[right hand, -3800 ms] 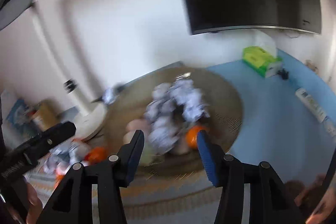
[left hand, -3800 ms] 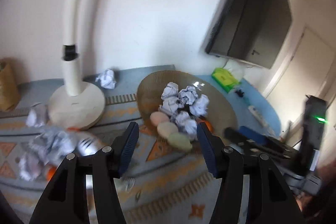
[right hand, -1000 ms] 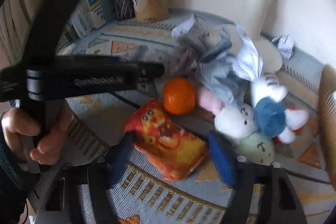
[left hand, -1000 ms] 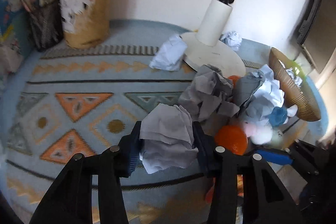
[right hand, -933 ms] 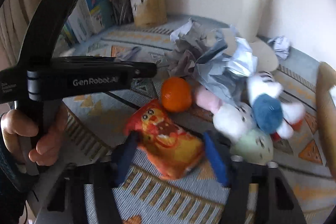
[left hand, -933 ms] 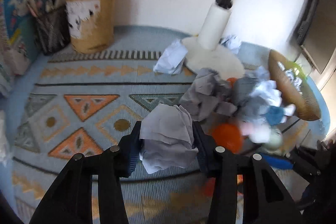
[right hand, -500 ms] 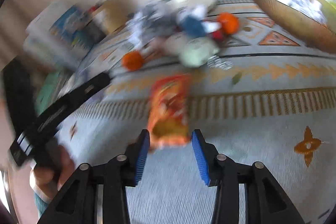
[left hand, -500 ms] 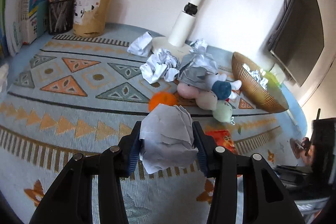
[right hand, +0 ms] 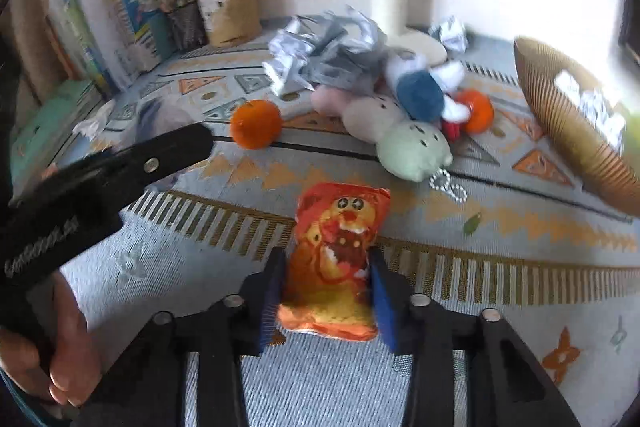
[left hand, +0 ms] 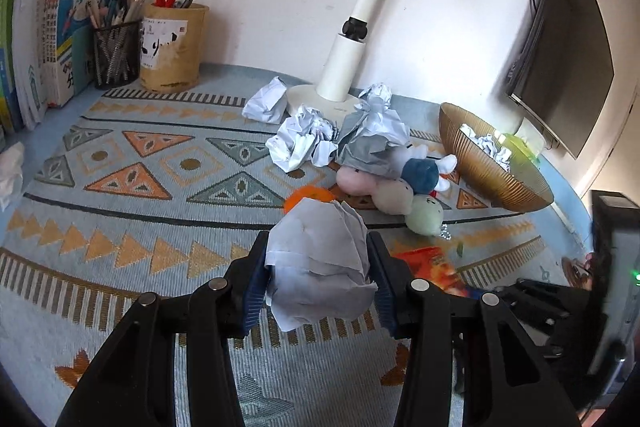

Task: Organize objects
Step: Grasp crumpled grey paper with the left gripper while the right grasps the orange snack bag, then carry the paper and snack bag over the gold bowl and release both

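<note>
Left fingers [left hand: 263, 273] squeezing a crumpled paper ball [left hand: 320, 263], right fingers [right hand: 273, 291] just closing onto an orange snack bag [right hand: 336, 259] above the desk [right hand: 500, 347].

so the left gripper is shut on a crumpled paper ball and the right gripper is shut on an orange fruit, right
Not quite. The left gripper is shut on the crumpled paper ball, but the right gripper has just closed on the orange snack packet, as the right wrist view shows. The orange fruit lies free on the patterned cloth.
</note>
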`<state>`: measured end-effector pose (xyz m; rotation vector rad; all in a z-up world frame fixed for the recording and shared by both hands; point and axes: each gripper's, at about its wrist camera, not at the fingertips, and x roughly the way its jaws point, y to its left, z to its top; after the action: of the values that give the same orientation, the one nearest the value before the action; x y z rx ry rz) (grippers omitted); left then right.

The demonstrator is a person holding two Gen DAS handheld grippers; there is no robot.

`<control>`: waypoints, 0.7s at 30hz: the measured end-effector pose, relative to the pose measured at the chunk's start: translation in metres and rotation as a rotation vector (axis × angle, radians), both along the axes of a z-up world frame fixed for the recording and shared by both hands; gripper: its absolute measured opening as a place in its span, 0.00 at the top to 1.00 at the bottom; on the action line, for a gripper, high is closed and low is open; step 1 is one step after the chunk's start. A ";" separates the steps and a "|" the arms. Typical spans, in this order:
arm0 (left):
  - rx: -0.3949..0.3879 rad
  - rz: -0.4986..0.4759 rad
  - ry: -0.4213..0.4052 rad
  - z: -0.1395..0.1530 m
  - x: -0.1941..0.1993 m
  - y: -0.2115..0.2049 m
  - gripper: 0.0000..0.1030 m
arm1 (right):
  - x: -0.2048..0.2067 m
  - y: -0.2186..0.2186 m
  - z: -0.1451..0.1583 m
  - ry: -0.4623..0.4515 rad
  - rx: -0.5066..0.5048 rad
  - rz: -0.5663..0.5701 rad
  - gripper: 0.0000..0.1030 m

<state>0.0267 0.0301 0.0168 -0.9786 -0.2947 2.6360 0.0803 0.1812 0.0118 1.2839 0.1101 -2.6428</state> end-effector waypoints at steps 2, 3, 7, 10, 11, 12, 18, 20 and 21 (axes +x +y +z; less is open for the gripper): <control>0.001 -0.002 -0.002 0.000 0.000 0.000 0.58 | 0.005 0.014 0.008 0.043 0.008 -0.021 0.66; 0.000 -0.003 -0.003 0.000 0.000 0.001 0.58 | 0.004 0.028 0.009 0.041 -0.012 -0.036 0.66; -0.011 -0.009 -0.003 -0.001 0.000 0.003 0.58 | 0.000 0.060 -0.003 0.010 -0.057 -0.099 0.66; -0.012 -0.005 -0.005 -0.001 -0.001 0.002 0.58 | 0.002 0.058 0.001 0.053 -0.063 -0.097 0.65; -0.010 -0.004 -0.007 -0.002 -0.001 0.002 0.58 | 0.005 0.055 0.003 0.071 -0.044 -0.091 0.65; -0.008 -0.004 -0.008 -0.002 -0.001 0.001 0.58 | 0.007 0.050 0.003 0.085 -0.020 -0.084 0.65; -0.040 0.000 -0.005 -0.003 -0.001 0.006 0.58 | 0.016 0.039 0.008 0.157 0.031 -0.060 0.65; -0.054 0.004 -0.001 -0.003 0.000 0.007 0.58 | 0.016 0.043 0.009 0.160 0.015 -0.069 0.65; -0.060 0.007 0.000 -0.003 0.001 0.008 0.58 | 0.016 0.044 0.009 0.160 0.011 -0.074 0.65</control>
<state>0.0274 0.0378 0.0142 -0.9980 -0.2202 2.6652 0.0960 0.2252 0.0208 1.0982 0.1029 -2.8088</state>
